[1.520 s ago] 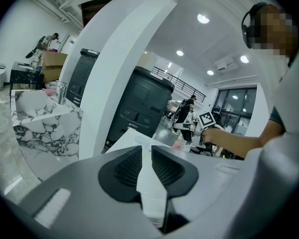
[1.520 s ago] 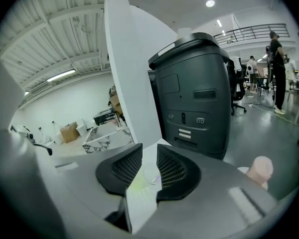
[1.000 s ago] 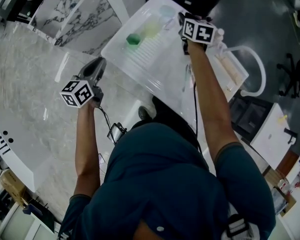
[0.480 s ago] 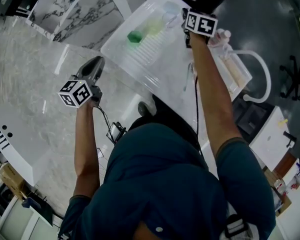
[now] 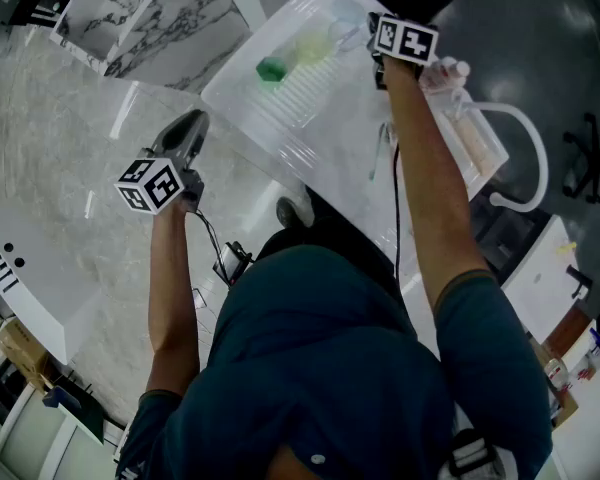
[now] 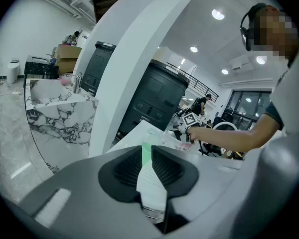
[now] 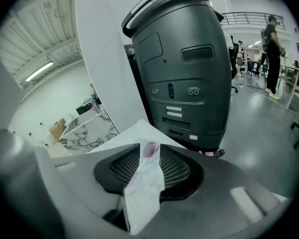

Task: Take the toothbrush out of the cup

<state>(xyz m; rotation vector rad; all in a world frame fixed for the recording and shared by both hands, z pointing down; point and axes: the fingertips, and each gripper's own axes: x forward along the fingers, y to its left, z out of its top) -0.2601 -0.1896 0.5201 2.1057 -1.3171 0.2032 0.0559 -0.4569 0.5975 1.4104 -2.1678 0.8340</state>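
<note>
Overhead; gripper views toward shared tray

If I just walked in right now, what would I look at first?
Probably the left gripper with its black-and-white cube, hanging over the marble. The right gripper reaches to the far end of the white tray. Its jaws have just been opening and grip nothing, and a pink thing shows beyond them. A bright green thing stands out on the tray.

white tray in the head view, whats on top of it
A green item, a pale yellow cup and a clear cup sit on the white tray. The right gripper and the arm cover the tray's right part; what the clear cup holds cannot be seen.
</note>
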